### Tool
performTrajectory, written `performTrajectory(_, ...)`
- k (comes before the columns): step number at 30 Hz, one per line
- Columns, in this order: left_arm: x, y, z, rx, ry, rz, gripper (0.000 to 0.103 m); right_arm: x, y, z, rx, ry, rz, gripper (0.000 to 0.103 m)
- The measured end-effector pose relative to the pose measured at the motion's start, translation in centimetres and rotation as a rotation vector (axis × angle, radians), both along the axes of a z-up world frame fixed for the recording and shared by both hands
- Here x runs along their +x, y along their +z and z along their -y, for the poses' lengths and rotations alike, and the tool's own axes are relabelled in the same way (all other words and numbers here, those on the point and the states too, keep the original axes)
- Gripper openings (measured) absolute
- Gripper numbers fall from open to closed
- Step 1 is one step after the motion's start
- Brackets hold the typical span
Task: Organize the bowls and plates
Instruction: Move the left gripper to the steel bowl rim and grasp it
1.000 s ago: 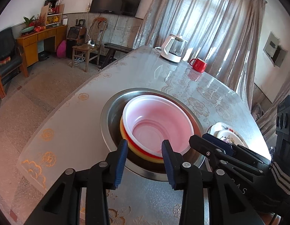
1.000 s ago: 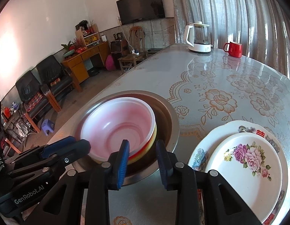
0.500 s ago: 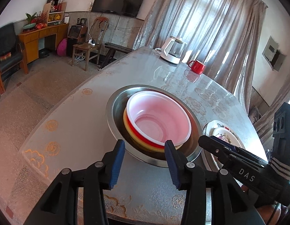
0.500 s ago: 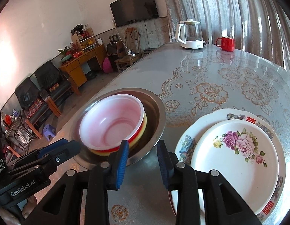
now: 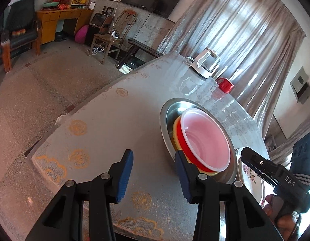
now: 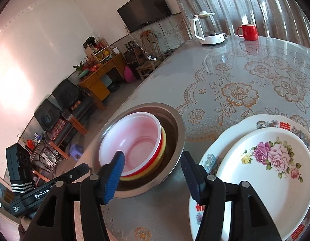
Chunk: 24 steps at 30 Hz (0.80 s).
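Landmark: wide stainless-steel basin (image 6: 175, 128) on the grey table with gold rose-patterned cover (image 6: 235, 84).
Left gripper (image 5: 154, 175): black, blue-padded, jaws moderately apart with nothing between them; it hangs over bare table just beside the basin's near rim, on the side away from the plates.
Right gripper (image 6: 152, 175): jaws opening, wide now, nothing between the pads; the basin's near rim shows in the gap below them, untouched.
Basin contents: a nest of three plastic bowls, leaning towards one wall. Outermost is a yellow bowl (image 6: 164, 142), inside it a red bowl (image 6: 159, 140), innermost a translucent pink-white bowl (image 6: 133, 136). The pink-white bowl holds nothing.
Plates: a large white plate with red characters on its scalloped rim (image 6: 231, 132) lies on the table just beside the basin, on the right gripper's side; a smaller white plate with pink roses (image 6: 271, 160) is stacked on it.
Right gripper and plates: one finger overlaps the large plate's edge in the right wrist view; contact cannot be told.
Far from basin: a white-based glass kettle (image 6: 210, 29) and a red mug (image 6: 249, 31) stand near each other at the table's far end.
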State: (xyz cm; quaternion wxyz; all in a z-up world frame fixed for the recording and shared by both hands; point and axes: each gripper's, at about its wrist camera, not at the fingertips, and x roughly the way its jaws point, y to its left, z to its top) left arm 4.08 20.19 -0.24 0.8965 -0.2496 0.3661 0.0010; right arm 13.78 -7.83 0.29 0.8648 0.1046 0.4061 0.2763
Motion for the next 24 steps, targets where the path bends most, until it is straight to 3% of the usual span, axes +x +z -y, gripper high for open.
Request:
performTrajectory(5, 1.2, 0.6, -0.1, 0.015, 0.003, 0.018, 0.041, 2.1, -0.3, -0.6, -0.057, -0.021, -0.007, 0.056)
performTrajectory(7, 1.8, 0.4, -0.4, -0.002, 0.003, 0.011, 0.04, 2.8, -0.7, -0.8, -0.082, -0.038, -0.022, 0.04)
performTrajectory(10, 2.6, 0.0, -0.3, 0.004, -0.004, 0.0, 0.04, 3.5, -1.2, -0.9, -0.105, -0.054, -0.042, 0.033)
performTrajectory(20, 4.2, -1.0, -0.2, 0.011, -0.043, -0.029, 0.037, 4.2, -1.2, 0.0, -0.053, -0.057, -0.078, 0.033)
performTrajectory(24, 4.6, -1.2, 0.0, 0.011, -0.057, -0.034, 0.035, 4.4, -1.3, -0.2, -0.095, -0.062, -0.069, 0.031)
